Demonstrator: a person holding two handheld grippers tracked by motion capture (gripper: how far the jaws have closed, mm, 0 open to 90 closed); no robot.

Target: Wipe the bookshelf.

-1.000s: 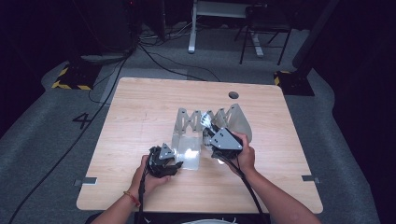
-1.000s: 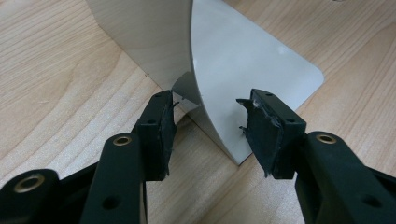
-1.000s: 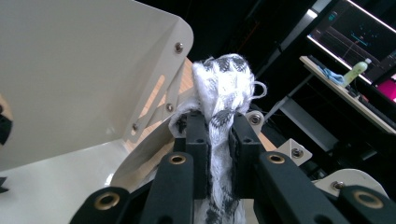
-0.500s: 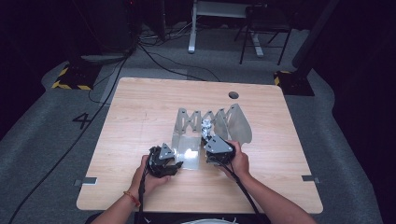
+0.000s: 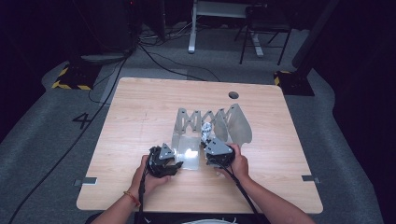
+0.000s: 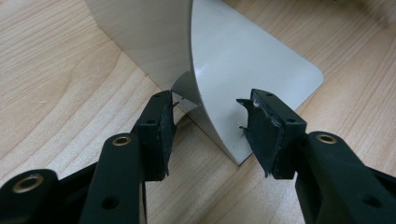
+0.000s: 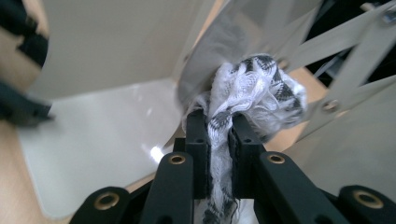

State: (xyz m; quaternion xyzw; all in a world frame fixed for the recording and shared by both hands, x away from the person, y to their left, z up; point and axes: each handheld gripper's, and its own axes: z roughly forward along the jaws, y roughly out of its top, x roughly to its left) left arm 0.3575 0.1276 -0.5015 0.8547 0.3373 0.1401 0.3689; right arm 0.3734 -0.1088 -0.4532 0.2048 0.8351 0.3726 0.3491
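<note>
Jaws of right gripper (image 7: 218,135) half-hide bunched cloth (image 7: 254,91).

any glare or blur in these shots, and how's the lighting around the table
High view: table lit, room behind nearly black, a bright glare spot on the metal plate. Right gripper view: cloth sharp near the tongs, rack arms and the dark shape at left blurred, small glare on the plate. Left gripper view: sharp, evenly lit, soft sheen on the plate's curved wall.
</note>
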